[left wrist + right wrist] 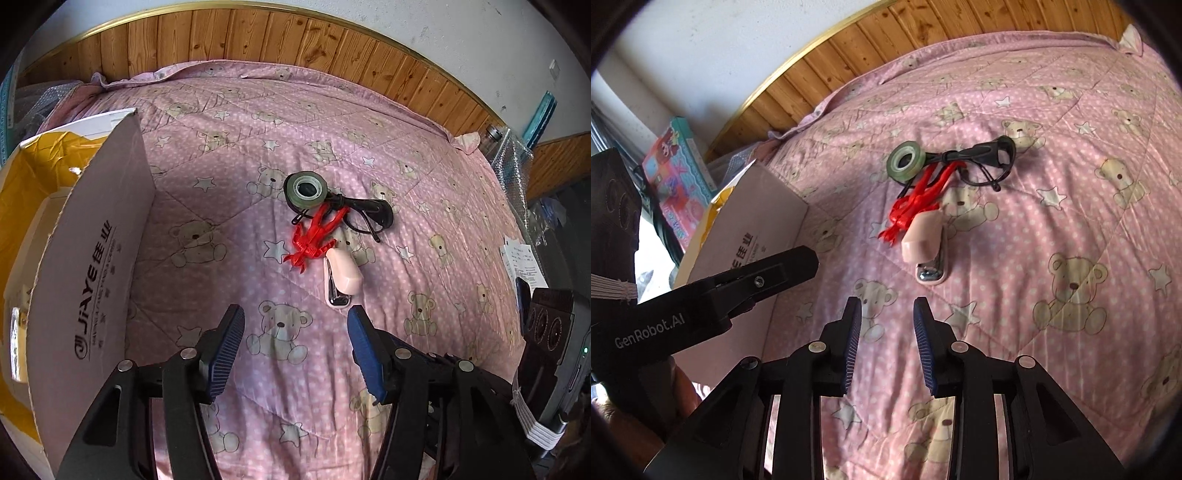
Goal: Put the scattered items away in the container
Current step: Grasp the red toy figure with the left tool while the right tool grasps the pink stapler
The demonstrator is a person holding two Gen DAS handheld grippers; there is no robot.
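Pink quilted bedding point(207, 206) printed with teddy bears and stars covers the bed, backed by wood panelling under a white wall. From the left wrist view, the left gripper point(295, 314) hovers above the quilt with its blue-padded jaws spread wide and nothing between them. Ahead lies a small cluster: a roll of clear tape point(306, 189), black-framed glasses point(364, 216), a red plastic lobster toy point(314, 240) and a pink stapler point(341, 278), each touching or overlapping its neighbour. At the left stands an open cardboard box point(92, 288), its flap printed "JiAYE" with Chinese characters.

From the right wrist view, the right gripper point(887, 306) also hangs empty, its jaws parted more narrowly, with the stapler just ahead. The left tool's black body reads "GenRobot.AI". Behind the box leans a colourful toy package point(679, 173); its writing is too small to read.
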